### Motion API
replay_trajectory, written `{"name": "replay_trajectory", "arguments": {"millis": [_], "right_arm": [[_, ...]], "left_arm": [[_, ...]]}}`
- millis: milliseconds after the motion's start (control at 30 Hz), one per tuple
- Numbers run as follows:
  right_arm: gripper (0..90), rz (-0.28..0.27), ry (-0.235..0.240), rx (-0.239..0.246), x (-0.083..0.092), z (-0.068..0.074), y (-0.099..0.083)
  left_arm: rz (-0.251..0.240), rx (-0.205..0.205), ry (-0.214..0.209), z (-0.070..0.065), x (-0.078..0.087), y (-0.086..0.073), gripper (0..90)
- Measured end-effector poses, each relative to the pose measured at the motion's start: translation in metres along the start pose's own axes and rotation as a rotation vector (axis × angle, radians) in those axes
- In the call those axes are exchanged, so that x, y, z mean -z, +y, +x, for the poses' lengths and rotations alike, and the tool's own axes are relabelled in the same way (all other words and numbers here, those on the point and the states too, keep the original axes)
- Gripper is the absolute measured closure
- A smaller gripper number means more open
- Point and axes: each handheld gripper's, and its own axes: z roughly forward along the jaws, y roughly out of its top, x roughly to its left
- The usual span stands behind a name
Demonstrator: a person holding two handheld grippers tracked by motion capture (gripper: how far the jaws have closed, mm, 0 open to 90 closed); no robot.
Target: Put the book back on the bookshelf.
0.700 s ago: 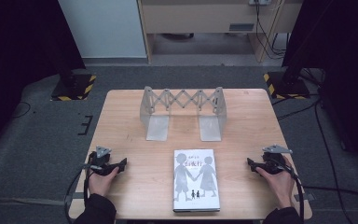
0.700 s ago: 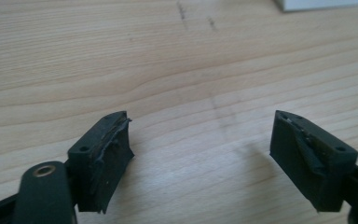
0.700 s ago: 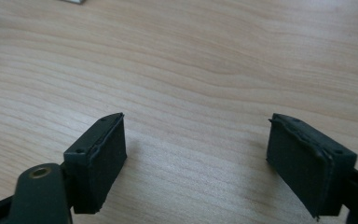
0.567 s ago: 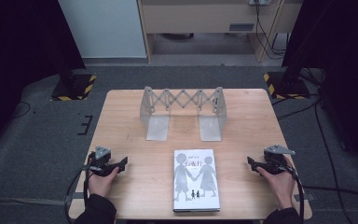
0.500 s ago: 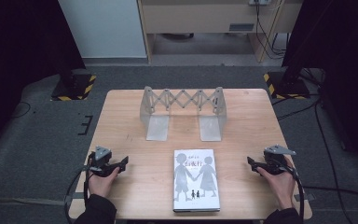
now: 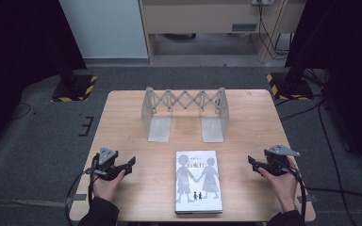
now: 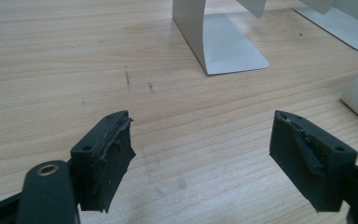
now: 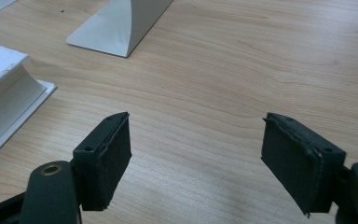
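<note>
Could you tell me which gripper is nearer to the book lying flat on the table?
Right, though only narrowly. The right gripper sits just off the right edge of the book, jaws open. The left gripper rests slightly farther off its left edge, also open.

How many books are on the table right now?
1. The book lies flat, cover up, at the near edge of the table, midway between both grippers, before the bookend rack.

Desk (image 6: 127, 117): pale wood, matt, fine grain w/ small dark scuffs. Expanding bookend rack (image 6: 184, 113): grey sheet metal, smooth, satin finish. Book (image 6: 198, 181): paper, slightly glossy cover. Gripper jaws: black plastic, matt; pads rough, frayed at edges. Floor (image 6: 37, 141): grey carpet.
</note>
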Motion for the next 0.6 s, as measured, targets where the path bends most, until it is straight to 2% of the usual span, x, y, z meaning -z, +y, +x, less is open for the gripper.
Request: {"name": "replay_trajectory", "arguments": {"millis": [200, 233, 333, 467, 600], "right_arm": [[23.4, -0.003, 0.025, 0.012, 0.003, 0.009, 0.004], [23.2, -0.006, 0.029, 0.011, 0.003, 0.011, 0.005], [23.2, -0.015, 0.056, 0.011, 0.004, 0.016, 0.007], [23.2, -0.033, 0.082, 0.021, 0.007, 0.024, 0.01], [23.2, -0.043, 0.104, 0.034, 0.008, 0.033, 0.014]], "left_arm": [[-0.007, -0.001, -0.018, -0.005, 0.0, 0.002, 19.7], [-0.001, -0.004, -0.04, -0.006, 0.0, 0.002, 20.7], [0.011, -0.025, -0.048, -0.01, -0.001, 0.002, 21.1], [0.016, -0.031, -0.058, -0.014, -0.001, 0.001, 20.5], [0.007, -0.01, -0.091, -0.018, 0.0, 0.001, 20.5]]}}
